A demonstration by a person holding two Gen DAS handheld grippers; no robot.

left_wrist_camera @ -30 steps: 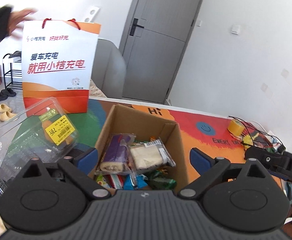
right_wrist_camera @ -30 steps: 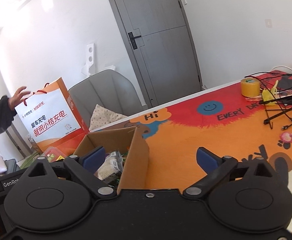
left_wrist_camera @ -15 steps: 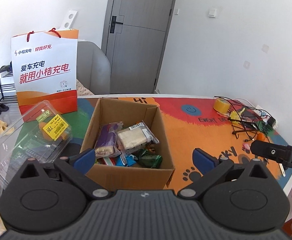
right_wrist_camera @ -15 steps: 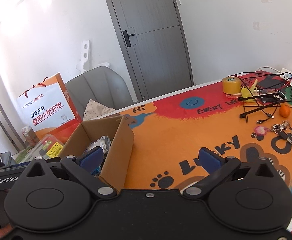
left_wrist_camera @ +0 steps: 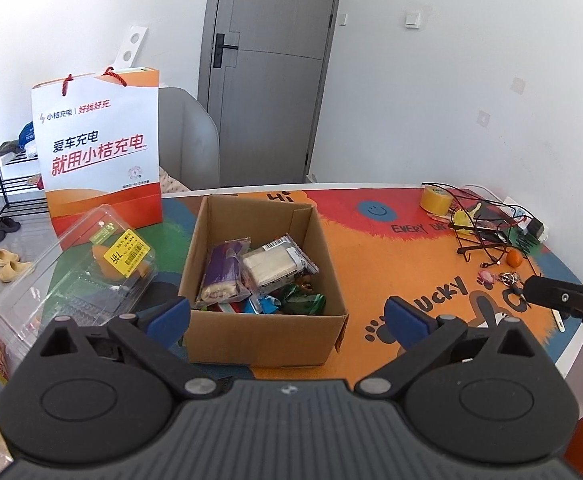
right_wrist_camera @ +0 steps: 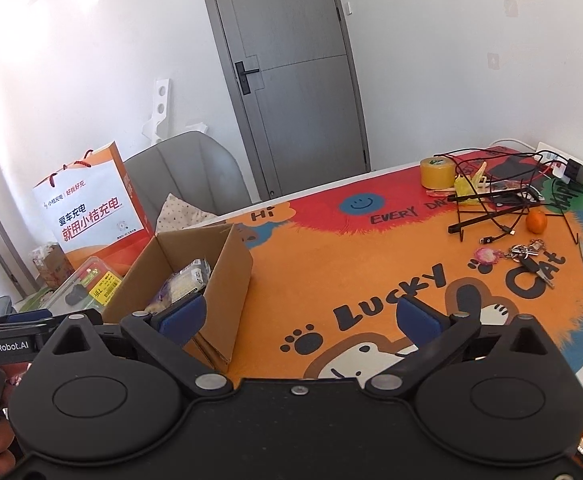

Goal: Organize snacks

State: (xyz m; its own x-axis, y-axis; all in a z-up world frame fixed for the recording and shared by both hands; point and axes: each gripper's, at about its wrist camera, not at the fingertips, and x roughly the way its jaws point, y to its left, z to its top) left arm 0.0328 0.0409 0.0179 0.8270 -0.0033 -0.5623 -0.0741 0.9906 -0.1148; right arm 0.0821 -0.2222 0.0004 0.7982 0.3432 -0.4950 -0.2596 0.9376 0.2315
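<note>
So from my left hand-held gripper (left_wrist_camera: 287, 316) I'm looking straight at the cardboard box (left_wrist_camera: 259, 332) of snacks, which sits on the counter (left_wrist_camera: 391, 264) right in front of and between the two blue pads, a bit past the tips. Jaws are spread wide with nothing in them. Inside the box I can make out a purple wrapped snack (left_wrist_camera: 223, 272) on the left, a clear-wrapped pale cake thing (left_wrist_camera: 271, 266) next to it, and some green and blue packets (left_wrist_camera: 291, 302) at the near side. Left of the box there's a clear plastic clamshell container (left_wrist_camera: 79, 272) with a yellow price sticker, and behind that, at the far left, an upright orange and white paper bag (left_wrist_camera: 99, 152). My right hand-held gripper (right_wrist_camera: 297, 316) is also wide open and empty; from its view the box (right_wrist_camera: 211, 264) is off to the near left, with the left pad overlapping the box's near right corner, can't tell if it's touching. The right pad is over the bare cartoon mat. Far right on the counter: a roll of yellow tape (right_wrist_camera: 437, 172), a tangle of cables (right_wrist_camera: 503, 196), a small orange fruit (right_wrist_camera: 536, 222) and some keys (right_wrist_camera: 531, 258).
</note>
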